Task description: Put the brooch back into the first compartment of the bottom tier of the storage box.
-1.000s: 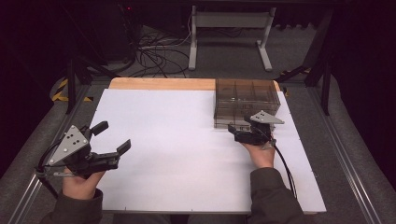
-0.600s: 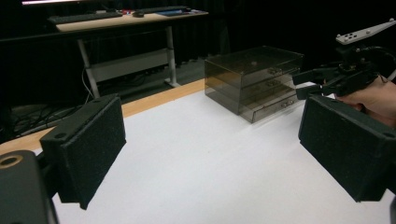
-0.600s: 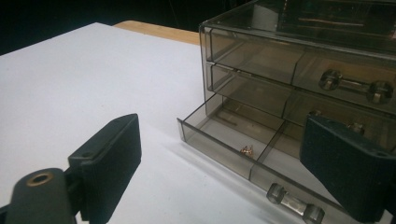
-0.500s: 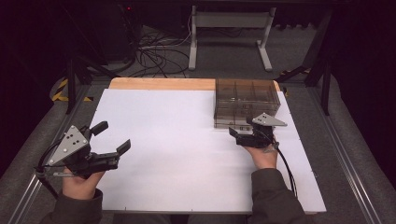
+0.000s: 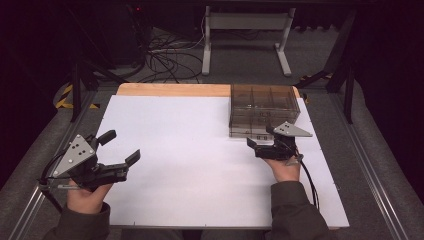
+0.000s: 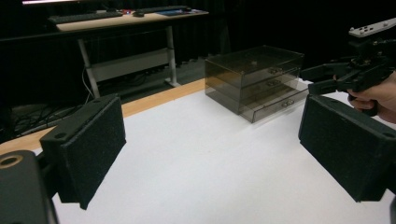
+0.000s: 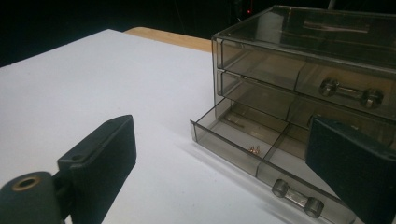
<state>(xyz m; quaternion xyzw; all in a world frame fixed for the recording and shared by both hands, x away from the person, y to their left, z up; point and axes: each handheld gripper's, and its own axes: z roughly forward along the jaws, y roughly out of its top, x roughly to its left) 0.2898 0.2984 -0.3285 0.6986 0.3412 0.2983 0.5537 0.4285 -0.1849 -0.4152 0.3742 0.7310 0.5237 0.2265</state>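
**Smoked-plastic drawer chest with its bottom drawer pulled out, both tongs spread**

A small chest of drawers (image 5: 264, 106) in translucent smoke-grey plastic stands at the far right of the counter (image 5: 190, 150), whose top is a matte white sheet with a strip of pale wood along the far edge. The chest is box-shaped, with three stacked drawers. The bottom drawer (image 7: 261, 149) juts out from the front, showing thin clear walls and a divider; a tiny reddish item (image 7: 253, 150), too small to identify, lies on its floor. Each drawer front carries a bar handle (image 7: 298, 198) of clear plastic between two round posts.

The right tongs (image 5: 262, 141) hover just in front of the chest, jaws spread, holding nothing; their jaws are flat black blocks with a grainy foam-like face. The left tongs (image 5: 120, 146) sit over the near left of the counter, well apart from the chest, jaws likewise wide and empty. A grey three-cornered plate (image 5: 75, 154) tops them.
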